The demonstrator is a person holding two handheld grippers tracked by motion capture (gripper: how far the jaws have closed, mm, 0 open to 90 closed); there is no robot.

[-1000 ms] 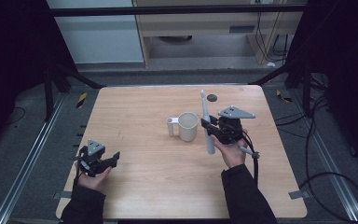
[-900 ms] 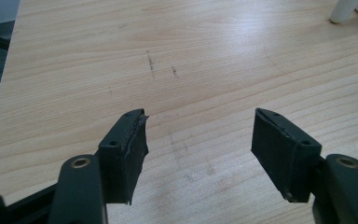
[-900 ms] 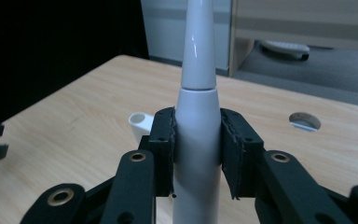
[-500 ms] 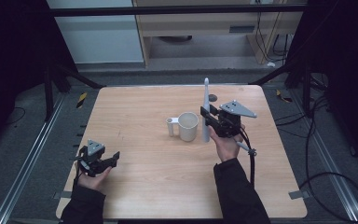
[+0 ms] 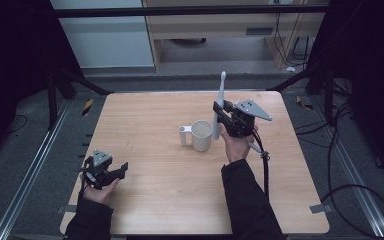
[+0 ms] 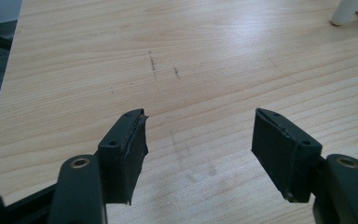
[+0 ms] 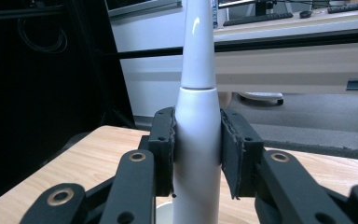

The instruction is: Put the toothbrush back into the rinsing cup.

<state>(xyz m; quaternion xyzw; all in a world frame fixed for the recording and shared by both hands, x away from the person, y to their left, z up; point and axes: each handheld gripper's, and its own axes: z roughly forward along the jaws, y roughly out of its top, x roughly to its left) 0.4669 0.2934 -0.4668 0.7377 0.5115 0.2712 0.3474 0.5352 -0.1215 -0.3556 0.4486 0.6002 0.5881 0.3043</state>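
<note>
Right gripper [image 5: 219, 111]: we find its jaws clamped on the upright white electric toothbrush [image 5: 218, 107], just beside the cream mug [image 5: 200, 135] | Left gripper [image 5: 120, 171]: jaws apart, nothing between, near the table [image 5: 145, 200] front edge.

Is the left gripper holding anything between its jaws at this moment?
No: in the left gripper view the left gripper has its jaws standing wide apart with only bare table between them.

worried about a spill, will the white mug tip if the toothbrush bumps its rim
The mug looks squat and wide-based, so it would probably slide rather than tip. Its side handle may make it swivel. The electric toothbrush looks rigid and smooth in the right gripper, so it might slip if knocked.
</note>
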